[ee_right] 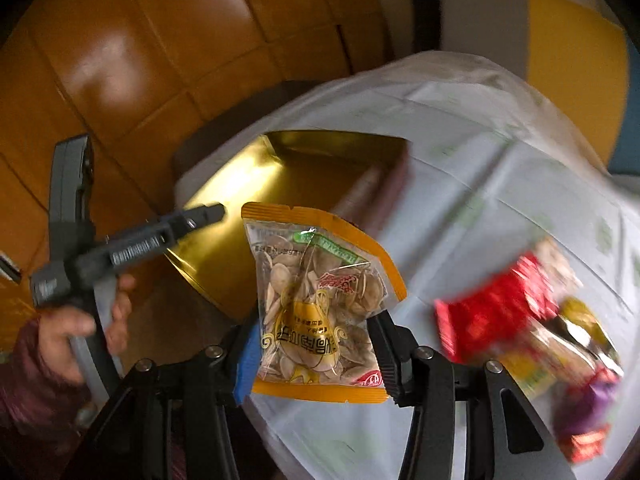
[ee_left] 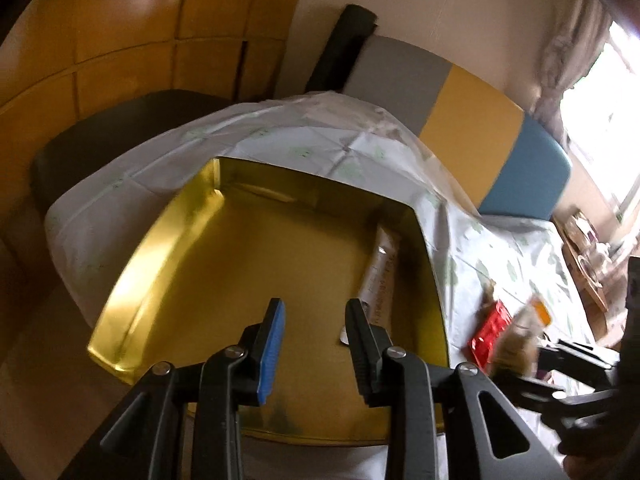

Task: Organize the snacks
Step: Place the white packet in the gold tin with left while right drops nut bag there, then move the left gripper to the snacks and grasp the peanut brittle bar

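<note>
A gold tin [ee_left: 256,256] lies open on the cloth-covered table, with one pale long packet [ee_left: 380,276] along its right wall. My left gripper [ee_left: 314,306] hovers over the tin, open, with nothing between its fingers. My right gripper [ee_right: 314,320] is shut on an orange-edged clear bag of seeds [ee_right: 316,280], held in the air beside the tin [ee_right: 288,168]. That bag shows blurred at the right of the left wrist view [ee_left: 518,344]. A hand holds the left gripper [ee_right: 200,216] over the tin's left side.
A blurred heap of snacks, with a red packet [ee_right: 492,312] and purple ones [ee_right: 584,404], lies on the white patterned tablecloth [ee_right: 500,184] right of the tin. A dark chair [ee_left: 100,144] stands at the left. A grey, yellow and blue bench [ee_left: 472,120] is behind.
</note>
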A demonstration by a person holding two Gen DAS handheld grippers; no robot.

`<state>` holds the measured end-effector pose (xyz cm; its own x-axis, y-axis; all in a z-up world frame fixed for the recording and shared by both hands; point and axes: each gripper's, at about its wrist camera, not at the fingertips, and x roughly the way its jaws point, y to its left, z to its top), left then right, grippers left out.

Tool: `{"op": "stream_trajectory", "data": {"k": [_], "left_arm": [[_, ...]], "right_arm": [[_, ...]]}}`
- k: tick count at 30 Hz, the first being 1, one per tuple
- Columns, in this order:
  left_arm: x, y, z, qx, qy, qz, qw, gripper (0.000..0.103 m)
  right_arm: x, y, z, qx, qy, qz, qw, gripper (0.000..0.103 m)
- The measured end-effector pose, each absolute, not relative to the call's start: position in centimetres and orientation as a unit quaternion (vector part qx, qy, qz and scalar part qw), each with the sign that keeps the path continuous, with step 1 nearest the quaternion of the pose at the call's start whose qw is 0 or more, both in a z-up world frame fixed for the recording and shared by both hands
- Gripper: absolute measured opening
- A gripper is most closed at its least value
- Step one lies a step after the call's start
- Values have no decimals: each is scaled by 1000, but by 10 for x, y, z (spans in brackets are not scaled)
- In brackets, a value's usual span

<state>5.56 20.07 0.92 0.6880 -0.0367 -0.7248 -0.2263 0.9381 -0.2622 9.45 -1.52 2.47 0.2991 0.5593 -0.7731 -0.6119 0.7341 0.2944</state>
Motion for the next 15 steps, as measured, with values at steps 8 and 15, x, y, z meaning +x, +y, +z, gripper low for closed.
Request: {"op": "stream_trajectory", "data": {"k": [8, 15], "left_arm": [[49, 214, 5, -178, 401, 49, 898, 31], [50, 203, 7, -165, 397, 26, 903, 31]], "right_arm": [[109, 41, -2, -46, 489, 361, 793, 55], [98, 5, 9, -32, 474, 341, 811, 64]]}}
